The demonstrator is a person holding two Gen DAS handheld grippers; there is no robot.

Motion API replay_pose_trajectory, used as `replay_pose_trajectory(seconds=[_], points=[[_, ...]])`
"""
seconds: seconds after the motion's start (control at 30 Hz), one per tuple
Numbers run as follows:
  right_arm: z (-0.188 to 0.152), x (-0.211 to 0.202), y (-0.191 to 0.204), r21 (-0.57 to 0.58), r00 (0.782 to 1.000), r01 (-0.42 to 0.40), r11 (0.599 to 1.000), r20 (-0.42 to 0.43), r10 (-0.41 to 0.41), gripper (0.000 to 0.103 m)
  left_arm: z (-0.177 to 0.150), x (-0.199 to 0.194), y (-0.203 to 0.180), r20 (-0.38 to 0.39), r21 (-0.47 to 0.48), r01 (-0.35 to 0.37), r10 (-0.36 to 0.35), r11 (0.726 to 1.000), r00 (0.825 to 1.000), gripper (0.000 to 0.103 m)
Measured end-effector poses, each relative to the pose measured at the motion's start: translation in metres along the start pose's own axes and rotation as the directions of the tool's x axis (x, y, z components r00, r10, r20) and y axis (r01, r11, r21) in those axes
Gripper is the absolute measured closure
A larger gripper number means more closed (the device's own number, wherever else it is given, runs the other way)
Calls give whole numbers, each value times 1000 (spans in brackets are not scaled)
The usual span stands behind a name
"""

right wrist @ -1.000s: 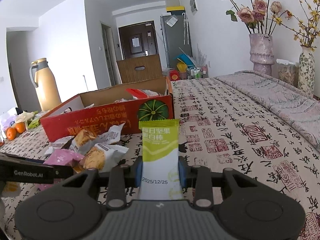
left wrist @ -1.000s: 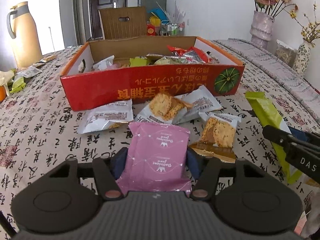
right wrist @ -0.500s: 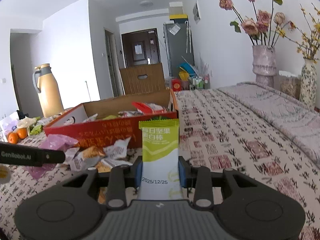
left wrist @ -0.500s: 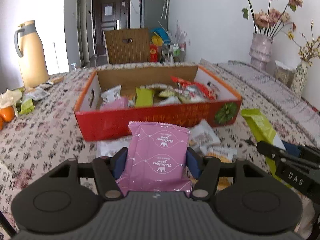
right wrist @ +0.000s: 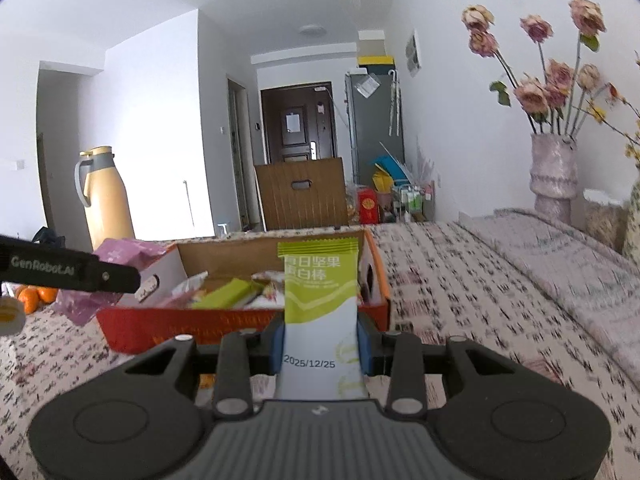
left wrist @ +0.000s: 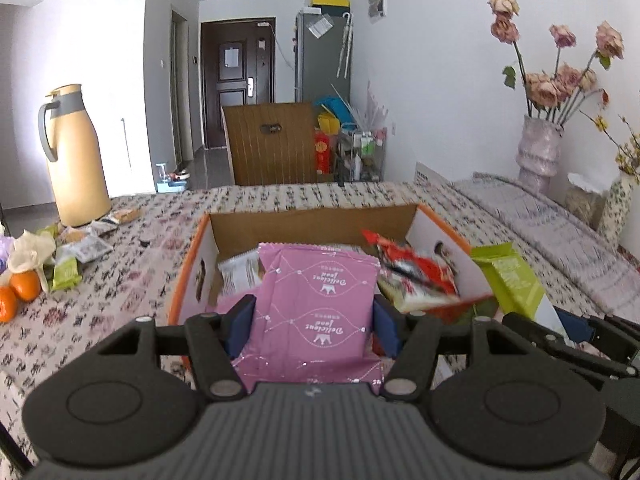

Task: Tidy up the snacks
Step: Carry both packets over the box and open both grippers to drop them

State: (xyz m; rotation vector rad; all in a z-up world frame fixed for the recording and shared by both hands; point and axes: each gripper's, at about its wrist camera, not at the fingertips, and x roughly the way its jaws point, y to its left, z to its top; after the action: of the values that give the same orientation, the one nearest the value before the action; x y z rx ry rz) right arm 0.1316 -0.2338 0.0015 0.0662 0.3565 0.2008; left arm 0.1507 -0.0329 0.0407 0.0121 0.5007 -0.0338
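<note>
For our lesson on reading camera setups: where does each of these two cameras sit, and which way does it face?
Left wrist: on the left gripper, looking along its fingers over the pink packet into the snack box; the right gripper shows at the right edge.
Right wrist: on the right gripper, facing the box past its green packet.
Shared: box, thermos, door, flower vase.

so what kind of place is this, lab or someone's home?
Looks like a home, probably an apartment's dining area: a front door down the hall, a fridge beside it, vases of dried flowers on the cloth-covered table.
</note>
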Motion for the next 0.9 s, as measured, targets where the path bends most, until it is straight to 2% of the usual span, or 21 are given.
replay_pose_trajectory(seconds=[0.33, 0.6, 0.9], points=[[31, 43, 13, -44, 999, -28, 999, 18, 29, 69, 30, 38, 6, 9, -9, -28, 28, 1000, 1000, 40], [49, 81, 20, -67, 999, -38, 997, 2, 38, 69, 50, 66, 14, 11, -34, -43, 43, 999, 999, 40], [58, 119, 26, -83, 999, -41, 996, -21, 39, 69, 56, 96, 31, -5, -98, -58, 57, 994, 998, 40]])
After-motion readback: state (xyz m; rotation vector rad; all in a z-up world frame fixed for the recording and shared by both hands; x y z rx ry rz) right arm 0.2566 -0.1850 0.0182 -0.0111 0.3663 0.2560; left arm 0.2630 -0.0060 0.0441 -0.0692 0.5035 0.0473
